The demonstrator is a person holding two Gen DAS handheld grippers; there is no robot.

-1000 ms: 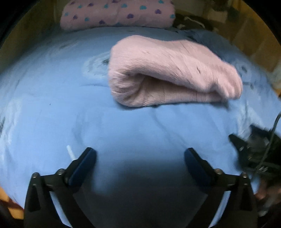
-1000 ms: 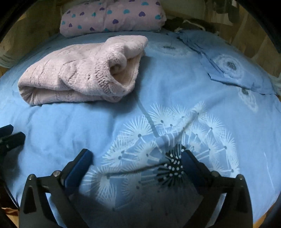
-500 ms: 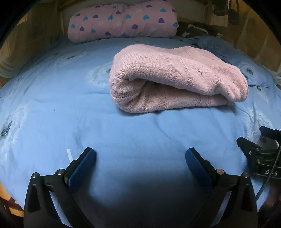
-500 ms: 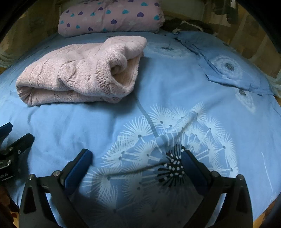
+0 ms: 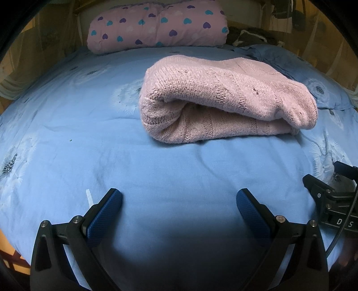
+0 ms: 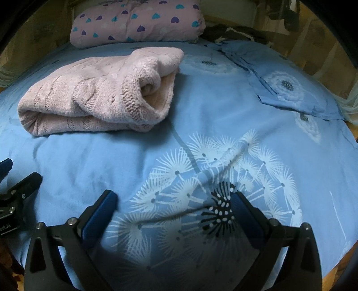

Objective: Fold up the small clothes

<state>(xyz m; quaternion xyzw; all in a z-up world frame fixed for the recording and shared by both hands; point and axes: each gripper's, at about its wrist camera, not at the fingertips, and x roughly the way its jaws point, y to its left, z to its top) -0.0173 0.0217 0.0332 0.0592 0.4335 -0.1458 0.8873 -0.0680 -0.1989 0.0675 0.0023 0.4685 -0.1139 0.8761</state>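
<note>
A pink knitted sweater (image 5: 223,98) lies folded in a thick bundle on the blue bed cover (image 5: 111,145); it also shows in the right wrist view (image 6: 96,94), up and to the left. My left gripper (image 5: 179,199) is open and empty, low over the cover, well short of the sweater. My right gripper (image 6: 173,201) is open and empty over the dandelion print (image 6: 212,179), to the right of the sweater. Each gripper's body shows at the edge of the other's view.
A pink pillow with heart print (image 5: 156,24) lies at the head of the bed, also in the right wrist view (image 6: 136,20). A folded blue cloth (image 6: 284,87) lies at the far right. Dark clothing (image 5: 250,38) sits behind it. Wooden walls surround the bed.
Both grippers have drawn back a little from the sweater and steadied. The left wrist view has tilted up, showing more of the pillow. Both stay open.
</note>
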